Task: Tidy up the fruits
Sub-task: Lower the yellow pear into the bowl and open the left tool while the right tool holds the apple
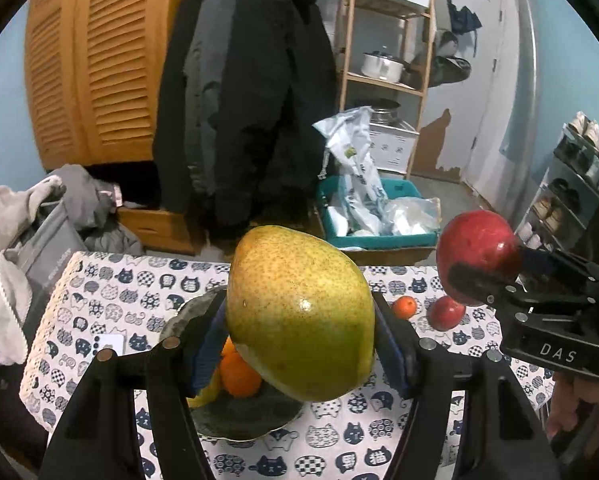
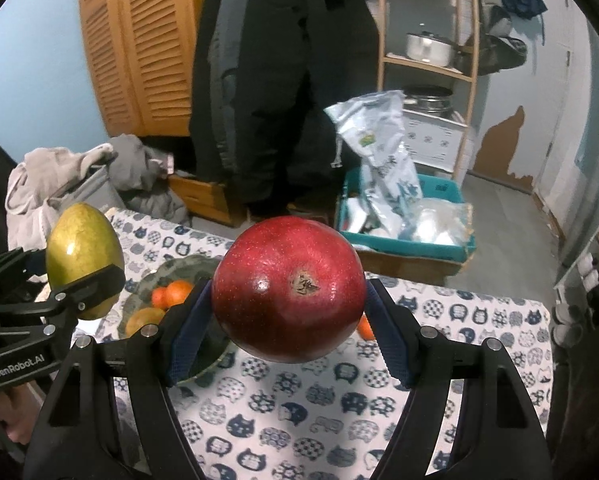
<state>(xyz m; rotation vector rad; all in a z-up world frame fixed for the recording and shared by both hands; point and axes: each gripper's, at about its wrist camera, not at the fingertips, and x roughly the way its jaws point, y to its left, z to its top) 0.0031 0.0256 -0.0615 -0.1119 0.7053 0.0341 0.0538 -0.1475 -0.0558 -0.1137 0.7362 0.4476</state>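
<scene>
My left gripper (image 1: pixel 299 332) is shut on a large yellow-green mango (image 1: pixel 299 312), held above the table; the same mango (image 2: pixel 83 256) shows at the left of the right wrist view. My right gripper (image 2: pixel 287 312) is shut on a big red pomegranate (image 2: pixel 287 288), also in the air, and that pomegranate (image 1: pixel 475 256) appears at the right of the left wrist view. Below them a dark bowl (image 2: pixel 151 280) holds oranges (image 2: pixel 177 292) and a yellow fruit. A small orange (image 1: pixel 404 307) and a red fruit (image 1: pixel 445 312) lie loose on the cloth.
The table wears a white cloth with cat prints (image 2: pixel 299 400). A small white card (image 1: pixel 109 344) lies left of the bowl. Behind stand a hanging black coat (image 1: pixel 243 92), a teal crate of bags (image 1: pixel 379 216), a wooden shelf with pots (image 1: pixel 383 64) and piled clothes at left.
</scene>
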